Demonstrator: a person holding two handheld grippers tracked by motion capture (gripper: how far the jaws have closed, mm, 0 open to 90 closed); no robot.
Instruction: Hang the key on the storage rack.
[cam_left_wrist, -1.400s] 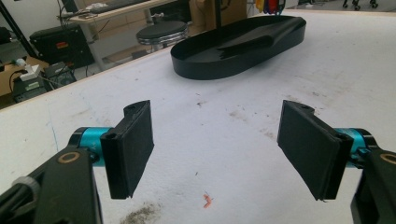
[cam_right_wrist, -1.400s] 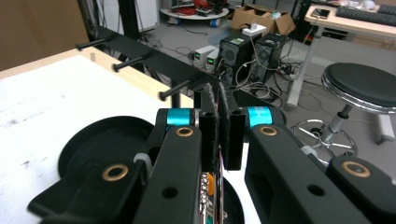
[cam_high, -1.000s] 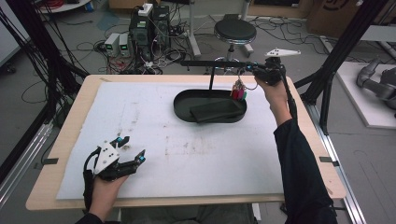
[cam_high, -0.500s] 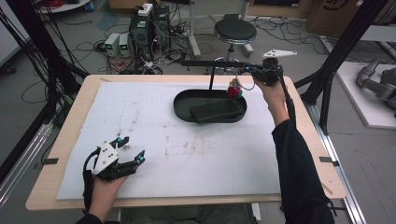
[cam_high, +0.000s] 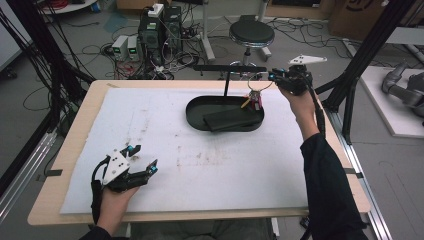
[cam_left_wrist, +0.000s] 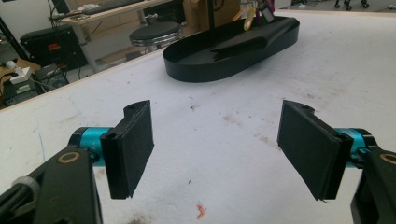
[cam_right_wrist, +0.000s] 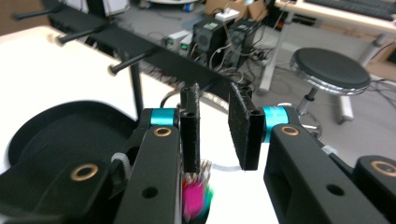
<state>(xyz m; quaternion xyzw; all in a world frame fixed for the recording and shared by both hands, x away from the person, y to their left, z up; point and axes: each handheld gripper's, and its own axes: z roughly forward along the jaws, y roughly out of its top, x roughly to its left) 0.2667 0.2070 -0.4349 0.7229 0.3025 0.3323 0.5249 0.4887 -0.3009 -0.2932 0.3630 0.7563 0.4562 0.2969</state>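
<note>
High view showed one black tray (cam_high: 196, 116) and one key bunch (cam_high: 255, 99); your left gripper (cam_high: 142, 161) gaped empty, your right gripper (cam_high: 272, 76) seemingly pinched its blurred ring.

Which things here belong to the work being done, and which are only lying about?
In use: colourful key tags on a ring; black peg rack; black oval tray; right gripper.
Lying about: round black stool; black computer towers; open left gripper.

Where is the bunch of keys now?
In the high view, the bunch of keys hangs over the black tray's far right end, below the right gripper.
</note>
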